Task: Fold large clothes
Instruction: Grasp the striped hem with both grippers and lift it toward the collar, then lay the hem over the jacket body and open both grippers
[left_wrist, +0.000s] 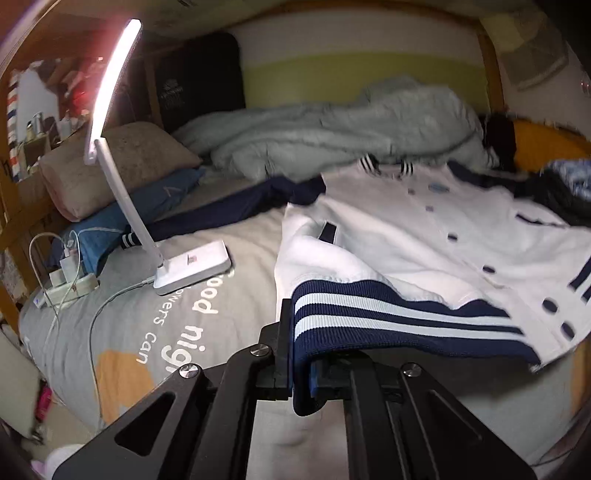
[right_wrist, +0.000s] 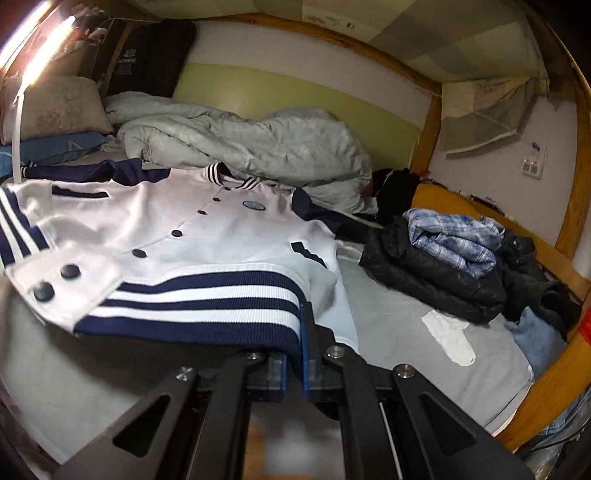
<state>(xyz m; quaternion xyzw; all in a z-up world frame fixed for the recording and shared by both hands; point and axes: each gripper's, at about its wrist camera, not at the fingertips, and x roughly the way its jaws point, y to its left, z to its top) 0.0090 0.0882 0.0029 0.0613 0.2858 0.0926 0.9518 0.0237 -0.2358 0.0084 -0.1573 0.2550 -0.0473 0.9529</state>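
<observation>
A white varsity jacket (left_wrist: 424, 236) with navy sleeves, dark snap buttons and a navy-and-white striped hem lies front-up on the grey bed sheet. It also shows in the right wrist view (right_wrist: 207, 229). My left gripper (left_wrist: 299, 354) is shut on the hem's left corner and holds it lifted. My right gripper (right_wrist: 295, 343) is shut on the hem's right corner, also lifted off the sheet. One navy sleeve (left_wrist: 236, 206) stretches out to the left.
A lit white desk lamp (left_wrist: 192, 266) stands on the sheet left of the jacket, with a power strip (left_wrist: 70, 288) and cables. A crumpled grey duvet (right_wrist: 240, 147) lies behind. Folded dark and plaid clothes (right_wrist: 443, 258) and a white sock (right_wrist: 450, 336) lie right. Pillows (left_wrist: 110, 173) sit at far left.
</observation>
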